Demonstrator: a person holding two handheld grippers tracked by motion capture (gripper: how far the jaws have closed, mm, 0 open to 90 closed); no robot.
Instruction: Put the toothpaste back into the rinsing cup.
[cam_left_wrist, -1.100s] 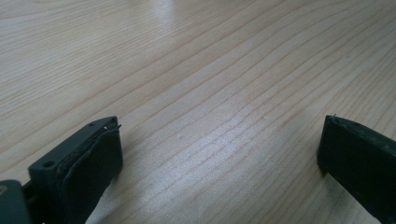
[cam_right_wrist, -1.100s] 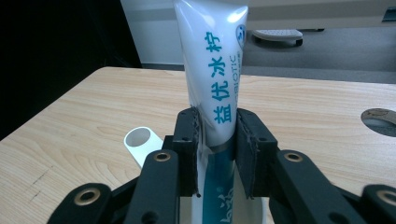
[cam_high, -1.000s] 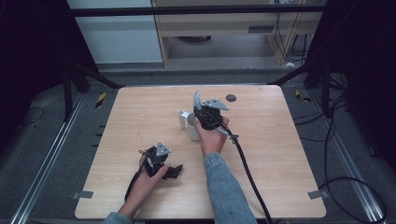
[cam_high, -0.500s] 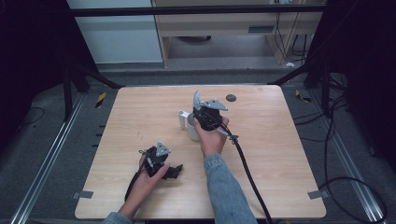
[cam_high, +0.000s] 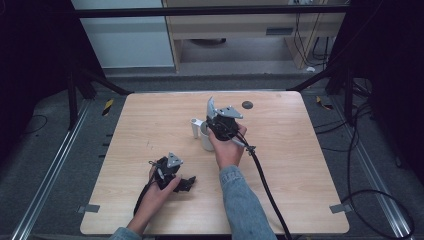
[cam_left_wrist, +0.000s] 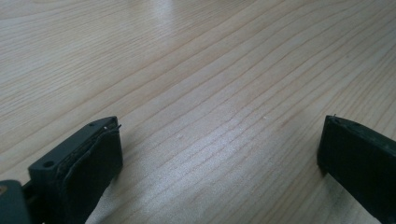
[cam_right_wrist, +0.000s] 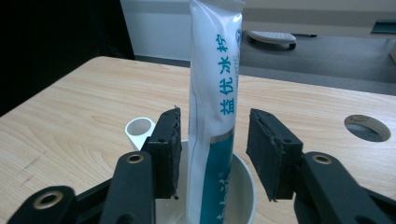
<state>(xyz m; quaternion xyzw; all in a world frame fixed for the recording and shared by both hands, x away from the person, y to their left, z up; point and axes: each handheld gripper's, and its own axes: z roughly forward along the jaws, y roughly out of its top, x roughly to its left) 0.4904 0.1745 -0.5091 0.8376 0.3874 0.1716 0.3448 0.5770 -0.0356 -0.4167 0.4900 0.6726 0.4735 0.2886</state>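
A white and teal toothpaste tube (cam_right_wrist: 212, 93) stands upright in a white cup (cam_right_wrist: 243, 186) near the table's middle. The tube (cam_high: 211, 106) sticks up out of the cup (cam_high: 204, 137) in the high view as well. My right gripper (cam_right_wrist: 215, 135) straddles the tube just above the cup's rim. Its jaws have just been opening, and there is a gap between the tube and the right-hand pad (cam_right_wrist: 268, 149). From above, the right gripper (cam_high: 220, 122) hovers over the cup. My left gripper (cam_left_wrist: 219, 140) lies open on bare wood, toward the front left (cam_high: 186, 184).
A small white tube-shaped handle (cam_right_wrist: 140, 130) juts from the cup's side. A round dark hole (cam_high: 247, 105) sits in the tabletop behind the cup. The right gripper's cable (cam_high: 265, 180) trails toward the front edge. Bare wood (cam_high: 145, 120) lies left of the cup.
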